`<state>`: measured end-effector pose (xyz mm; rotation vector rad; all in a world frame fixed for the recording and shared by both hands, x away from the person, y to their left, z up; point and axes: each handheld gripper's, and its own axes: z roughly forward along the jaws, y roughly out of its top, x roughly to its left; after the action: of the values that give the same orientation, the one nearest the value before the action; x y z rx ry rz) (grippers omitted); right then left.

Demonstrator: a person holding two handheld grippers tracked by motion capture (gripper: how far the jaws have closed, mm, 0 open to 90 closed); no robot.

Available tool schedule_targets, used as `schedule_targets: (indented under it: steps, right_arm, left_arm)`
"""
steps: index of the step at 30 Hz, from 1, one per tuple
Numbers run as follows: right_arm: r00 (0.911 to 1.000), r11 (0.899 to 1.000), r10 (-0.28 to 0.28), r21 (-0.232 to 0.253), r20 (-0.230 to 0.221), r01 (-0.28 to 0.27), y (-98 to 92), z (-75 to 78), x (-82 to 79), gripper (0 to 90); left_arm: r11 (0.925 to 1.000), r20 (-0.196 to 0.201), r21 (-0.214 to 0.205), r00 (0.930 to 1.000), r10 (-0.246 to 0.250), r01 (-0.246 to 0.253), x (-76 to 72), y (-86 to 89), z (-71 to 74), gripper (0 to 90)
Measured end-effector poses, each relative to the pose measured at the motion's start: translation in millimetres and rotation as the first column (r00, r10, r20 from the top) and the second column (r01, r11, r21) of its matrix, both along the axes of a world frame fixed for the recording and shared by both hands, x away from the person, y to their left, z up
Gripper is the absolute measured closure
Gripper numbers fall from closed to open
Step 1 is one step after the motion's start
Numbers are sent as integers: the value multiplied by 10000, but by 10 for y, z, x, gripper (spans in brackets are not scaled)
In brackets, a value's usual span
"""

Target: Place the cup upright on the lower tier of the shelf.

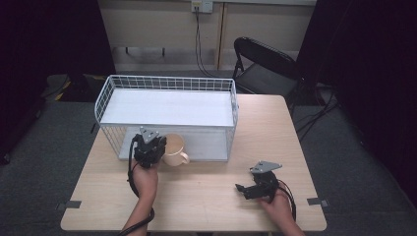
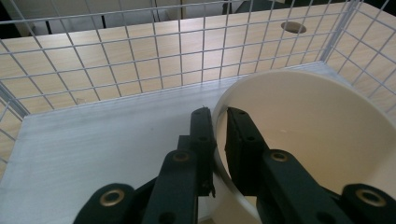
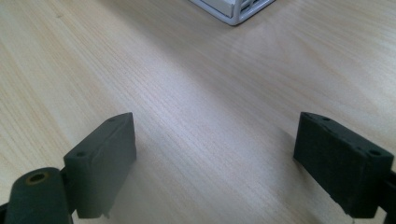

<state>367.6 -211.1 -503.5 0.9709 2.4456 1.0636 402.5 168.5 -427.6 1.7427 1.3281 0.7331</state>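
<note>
A light wooden table [image 1: 206, 196] carries a white wire rack [image 1: 167, 105] at its far side.

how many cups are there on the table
1: a cream cup at the open front of the wire basket, its rim pinched by the left gripper. None seem hidden.

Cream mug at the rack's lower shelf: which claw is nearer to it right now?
Left. The left claw is shut on the cream mug rim, one jaw inside, one outside. The right claw is open over bare table, well off to the mug's right.
</note>
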Motion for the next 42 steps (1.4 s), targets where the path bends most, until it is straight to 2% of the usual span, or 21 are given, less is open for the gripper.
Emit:
schedule_targets:
  steps: [13, 16, 33, 35, 42]
  right_arm:
    - [10000, 10000, -1, -1, -1, 1, 0, 0, 0, 122]
    - [10000, 10000, 0, 1, -1, 0, 0, 0, 0, 122]
    - [10000, 10000, -3, 0, -3, 3, 0, 0, 0, 122]
    - [10000, 10000, -2, -2, 0, 2, 0, 0, 0, 122]
    - [10000, 10000, -3, 1, -1, 3, 0, 0, 0, 122]
  left_arm:
    - [9992, 28, 46, 9992, 405, -405, 74, -20, -64, 815]
    - [9988, -5, 171, 9990, 451, -451, 86, -22, -76, 815]
    - [9976, 84, -111, 9976, 687, -686, 124, 24, -80, 804]
    - [9970, 161, -286, 9973, 718, -713, 125, 32, -67, 746]
    - [9976, 142, -477, 9986, 510, -503, 96, 60, -28, 651]
